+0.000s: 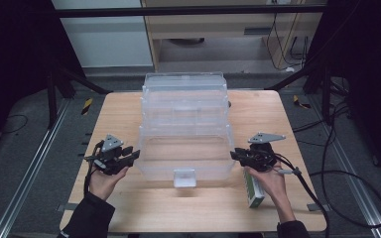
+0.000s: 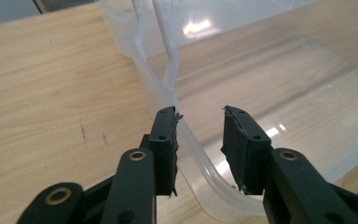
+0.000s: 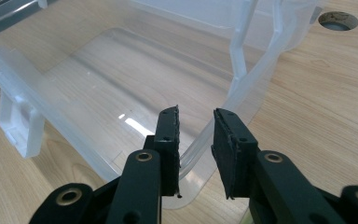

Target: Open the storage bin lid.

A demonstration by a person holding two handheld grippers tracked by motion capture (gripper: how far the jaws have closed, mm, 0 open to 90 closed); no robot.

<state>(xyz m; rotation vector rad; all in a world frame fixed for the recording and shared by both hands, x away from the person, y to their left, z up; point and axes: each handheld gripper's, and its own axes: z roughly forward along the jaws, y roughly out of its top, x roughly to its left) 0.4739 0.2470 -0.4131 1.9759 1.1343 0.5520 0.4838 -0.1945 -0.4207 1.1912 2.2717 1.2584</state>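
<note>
- High view: a clear plastic box stands in the middle of the wooden desk, its top open toward the person and a white latch at the middle of its near edge.
- The left tool sits at the box's near left corner, held in the person's left hand.
- The right tool sits at the near right corner, held in the right hand.
- A green and white carton lies on the desk just under the right hand.
- Left gripper view: the left tool is released, its jaws apart and straddling the box's curved rim; the left pad lies just beside the rim.
- Right gripper view: the right tool is released too, jaws apart around the rim at the corner, not closed on it.
- The latch shows at the left, and a round hole in the desk beyond the box.
</note>
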